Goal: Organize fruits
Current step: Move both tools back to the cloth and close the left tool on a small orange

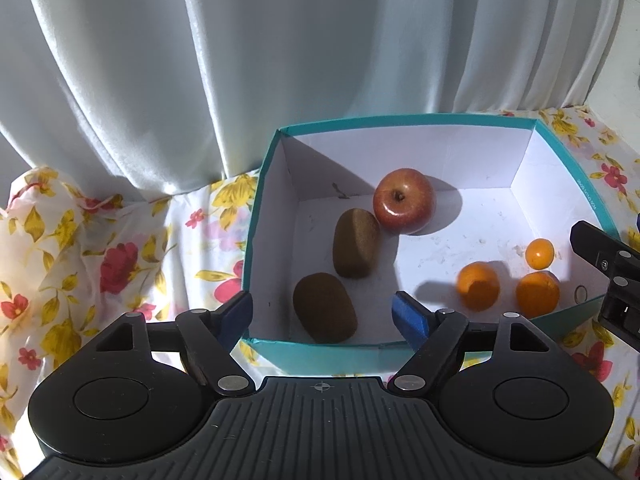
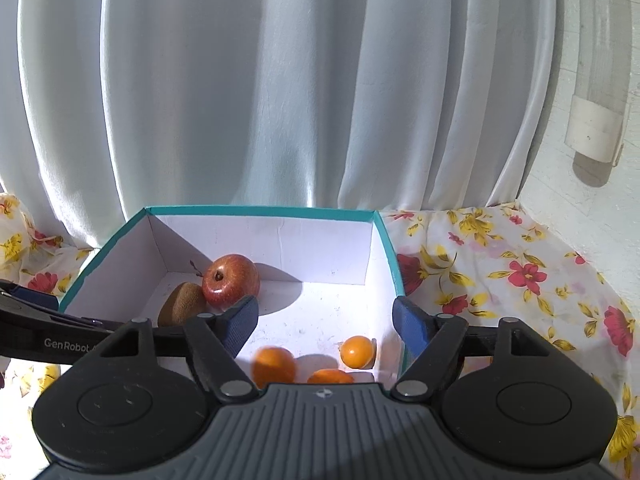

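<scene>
A teal box [image 1: 568, 152] with a white inside holds a red apple [image 1: 404, 201], two brown kiwis [image 1: 355, 249] [image 1: 325, 307] and three oranges [image 1: 478, 286] [image 1: 537, 294] [image 1: 539, 253]. My left gripper [image 1: 323, 314] is open and empty, over the box's near left corner above the nearer kiwi. My right gripper [image 2: 325, 322] is open and empty, over the box's [image 2: 386, 236] near right part, above the oranges [image 2: 274, 367] [image 2: 357, 352] [image 2: 330, 377]. The apple [image 2: 231, 280] and one kiwi [image 2: 181, 303] show there too.
A floral cloth [image 2: 520, 280] covers the table around the box. A white curtain [image 1: 280, 40] hangs just behind it. A white wall with a pipe [image 2: 596, 128] stands at the right. The cloth is bunched up at the far left [image 1: 40, 216].
</scene>
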`<state>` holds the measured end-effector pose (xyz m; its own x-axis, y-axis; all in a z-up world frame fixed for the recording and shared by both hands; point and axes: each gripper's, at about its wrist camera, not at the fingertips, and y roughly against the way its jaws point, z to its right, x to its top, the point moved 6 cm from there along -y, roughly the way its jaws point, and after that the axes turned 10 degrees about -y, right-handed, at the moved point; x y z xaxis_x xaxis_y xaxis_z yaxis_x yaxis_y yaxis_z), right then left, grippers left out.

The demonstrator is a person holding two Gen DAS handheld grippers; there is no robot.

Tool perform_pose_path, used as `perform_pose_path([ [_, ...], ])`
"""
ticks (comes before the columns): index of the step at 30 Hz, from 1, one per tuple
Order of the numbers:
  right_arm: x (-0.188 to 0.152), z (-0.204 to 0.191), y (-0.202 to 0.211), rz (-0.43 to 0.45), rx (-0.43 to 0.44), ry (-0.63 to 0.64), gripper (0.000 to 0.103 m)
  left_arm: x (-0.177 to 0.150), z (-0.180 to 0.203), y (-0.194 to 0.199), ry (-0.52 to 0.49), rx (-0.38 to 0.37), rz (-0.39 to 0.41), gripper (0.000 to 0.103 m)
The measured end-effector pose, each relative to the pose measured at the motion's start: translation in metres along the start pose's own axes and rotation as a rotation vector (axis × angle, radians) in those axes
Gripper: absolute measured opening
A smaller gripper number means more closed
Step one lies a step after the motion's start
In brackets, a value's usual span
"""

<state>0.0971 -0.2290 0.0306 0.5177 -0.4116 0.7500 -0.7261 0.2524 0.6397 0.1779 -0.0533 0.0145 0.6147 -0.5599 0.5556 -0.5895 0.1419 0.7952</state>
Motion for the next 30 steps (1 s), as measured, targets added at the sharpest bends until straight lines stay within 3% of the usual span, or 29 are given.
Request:
perform_pose_path([
  [10, -0.01, 0.003, 0.037, 0.063, 0.021, -0.03, 0.082, -0.032, -0.002, 0.036, -0.005, 0.004, 0.113, 0.082],
  [26, -0.076, 0.024, 0.07, 0.039, -0.004, -0.047, 0.082, -0.1, 0.027, 0.049, -0.039, -0.054, 0.158, 0.082],
  [30, -0.091, 0.027, 0.071, 0.022, 0.01, -0.048, 0.082, -0.118, 0.035, 0.048, -0.03, -0.074, 0.139, 0.082],
])
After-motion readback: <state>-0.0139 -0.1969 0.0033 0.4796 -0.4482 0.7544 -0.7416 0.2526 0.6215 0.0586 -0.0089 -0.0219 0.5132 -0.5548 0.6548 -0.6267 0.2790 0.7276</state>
